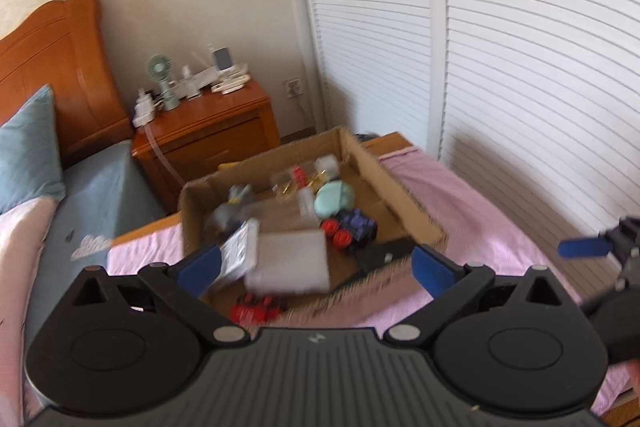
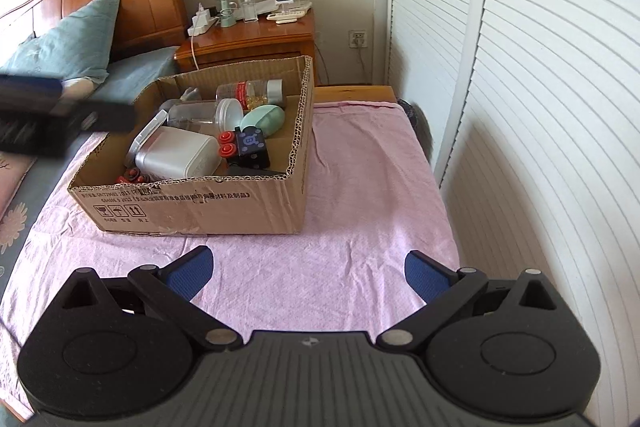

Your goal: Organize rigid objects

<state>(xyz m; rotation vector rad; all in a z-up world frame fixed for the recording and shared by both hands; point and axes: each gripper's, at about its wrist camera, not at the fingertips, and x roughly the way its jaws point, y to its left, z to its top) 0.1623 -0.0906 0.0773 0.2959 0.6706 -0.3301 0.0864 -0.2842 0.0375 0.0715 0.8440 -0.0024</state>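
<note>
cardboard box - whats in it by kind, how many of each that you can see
From the right wrist view, inside the cardboard box:
Clear jars: 2, one with a white lid and one with a grey lid
White lidded container: 1
Mint green case: 1
Toy vehicles with red wheels: 2, a dark one and a mostly hidden one
Grey figure: 1
Total: 7 visible; more may be hidden.

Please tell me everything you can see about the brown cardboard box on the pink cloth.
The brown cardboard box is open at the top, and its corrugated edges look rough. Its front wall bears black printed text and handling symbols. It rests flat on the pink cloth covering the bed, near the wooden nightstand. Inside lie jumbled items, among them a white plastic container, a clear jar and a mint green oval case. No fingers touch it.
</note>
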